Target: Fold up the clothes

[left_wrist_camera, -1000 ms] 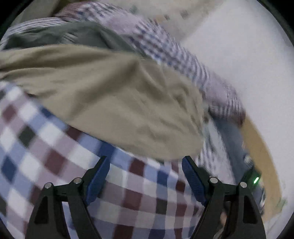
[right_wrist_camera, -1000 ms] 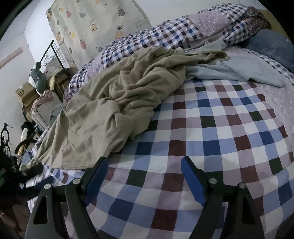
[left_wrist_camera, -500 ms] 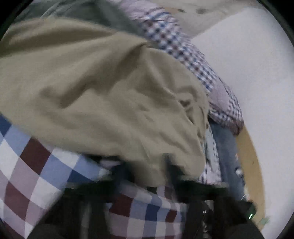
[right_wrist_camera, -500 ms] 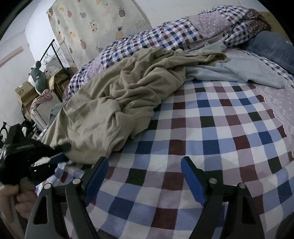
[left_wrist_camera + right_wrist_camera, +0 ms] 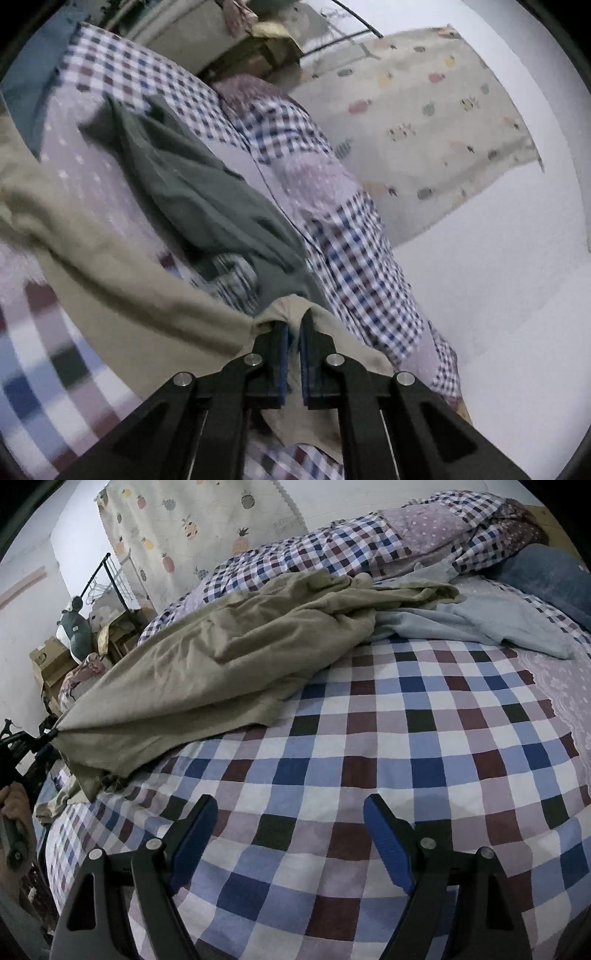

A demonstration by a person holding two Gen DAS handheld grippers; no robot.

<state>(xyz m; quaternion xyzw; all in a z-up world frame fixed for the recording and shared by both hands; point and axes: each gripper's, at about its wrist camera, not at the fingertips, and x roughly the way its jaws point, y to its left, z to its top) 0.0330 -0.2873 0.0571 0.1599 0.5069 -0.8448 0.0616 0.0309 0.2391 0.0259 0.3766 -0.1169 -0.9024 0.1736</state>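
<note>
The left gripper [image 5: 291, 332] has its fingers [image 5: 281, 354] pressed nearly together on a pinch of the khaki garment [image 5: 122, 288], and a small peak of that cloth sticks up between the blue pads. In the right wrist view the same gripper [image 5: 51, 734] shows at the left edge of the bed, with the garment's corner drawn out to a point at its tip and a hand [image 5: 14, 801] on its handle just below.

The khaki garment [image 5: 229, 661] lies on the bed [image 5: 424, 746], on the side toward the left gripper. It stretches in long folds from that pinched corner up toward the rolled checked quilt [image 5: 351, 550] at the far side of the bed, and its far end is bunched against a pale blue garment [image 5: 491, 624]. The part nearest the gripper hangs off the edge of the bed.

The right gripper [image 5: 288, 830] hovers above the near part of the bed with its fingers [image 5: 384, 834] spread wide and nothing between them; only the big-checked bedspread shows in the gap. It is well apart from the khaki garment.

In the left wrist view a dark green garment [image 5: 207, 199] lies on the bed just beyond the khaki one, beside the quilt [image 5: 354, 251]. A dark blue pillow [image 5: 554, 576] sits at the far right corner of the bed. A fruit-print curtain [image 5: 199, 524] hangs on the wall behind the bed, and a black metal rack [image 5: 110, 579] with cardboard boxes [image 5: 48, 657] stands to the left of it.
</note>
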